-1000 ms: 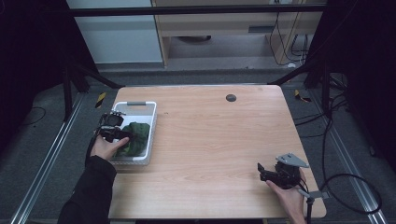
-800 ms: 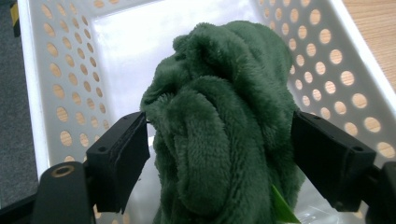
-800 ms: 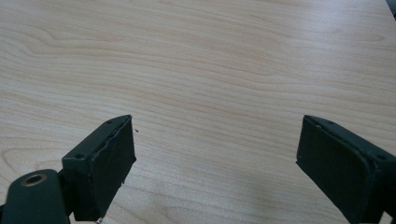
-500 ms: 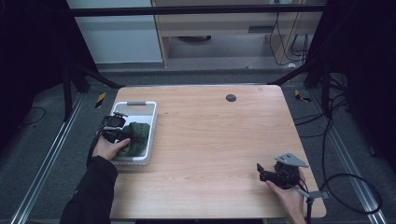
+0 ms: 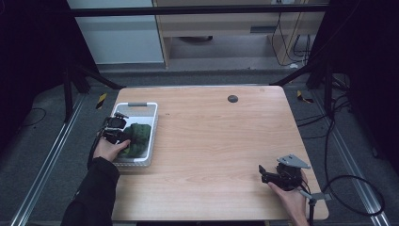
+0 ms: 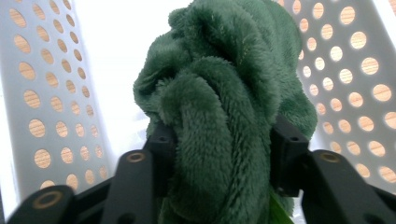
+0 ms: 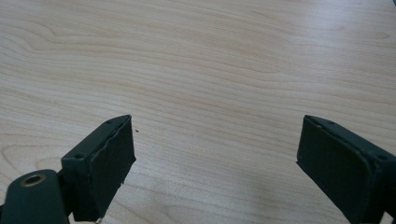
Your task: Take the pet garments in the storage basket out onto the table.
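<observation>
Mostly the high view shows a wooden table (image 5: 211, 141), light grain, w/ a small dark round spot (image 5: 232, 98) near its far edge. Around it is grey floor (image 5: 47, 155) w/ metal rails.

Next in size is the white basket (image 5: 153, 123), standing at the left edge of the table. Its walls have many round holes, and in the left gripper view the wood shows through these holes (image 6: 355, 99).

Inside the basket lies a green towel (image 5: 139, 137), fluffy and crumpled. In the left gripper view the towel (image 6: 224, 93) rises as a thick bunch right in front of the camera.

The left gripper (image 5: 115, 129) is at the basket's left side, held by the left hand (image 5: 109, 148) w/ a dark sleeve behind. Its two black jaws are pinching the towel bunch between them; the cloth bulges over both fingers (image 6: 161, 144), so the grip looks tight.

The right gripper (image 5: 268, 174) is near the front right corner of the table, well apart from the basket, w/ the grey plate on top and its cable going to the floor. In the right gripper view its fingers (image 7: 109, 158) are spread wide, nothing between them, just above bare wood
</observation>
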Demonstrator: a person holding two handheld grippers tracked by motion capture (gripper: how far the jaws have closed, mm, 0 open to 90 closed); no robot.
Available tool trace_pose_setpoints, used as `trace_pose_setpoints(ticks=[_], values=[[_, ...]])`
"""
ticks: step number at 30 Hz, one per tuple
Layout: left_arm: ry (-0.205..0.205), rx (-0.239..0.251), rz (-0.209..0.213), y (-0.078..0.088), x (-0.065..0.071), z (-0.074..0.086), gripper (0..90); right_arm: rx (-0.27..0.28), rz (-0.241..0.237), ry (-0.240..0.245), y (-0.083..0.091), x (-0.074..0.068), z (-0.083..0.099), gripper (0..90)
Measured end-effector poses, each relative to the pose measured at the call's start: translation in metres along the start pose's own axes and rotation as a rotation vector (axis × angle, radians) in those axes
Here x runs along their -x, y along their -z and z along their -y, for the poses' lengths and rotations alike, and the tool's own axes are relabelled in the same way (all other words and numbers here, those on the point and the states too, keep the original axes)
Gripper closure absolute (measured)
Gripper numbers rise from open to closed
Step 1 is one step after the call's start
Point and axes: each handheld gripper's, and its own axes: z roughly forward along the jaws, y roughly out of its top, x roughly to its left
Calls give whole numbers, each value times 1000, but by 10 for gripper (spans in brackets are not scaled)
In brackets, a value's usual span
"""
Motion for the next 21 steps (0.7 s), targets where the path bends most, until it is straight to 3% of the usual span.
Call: trace_pose_setpoints(ticks=[10,21], values=[[-26,-2,2,5,2,0,656,-4,-3,-2,0,1,0,111],[-26,80,19,28,-4,3,672,0,-2,-3,0,1,0,111]])
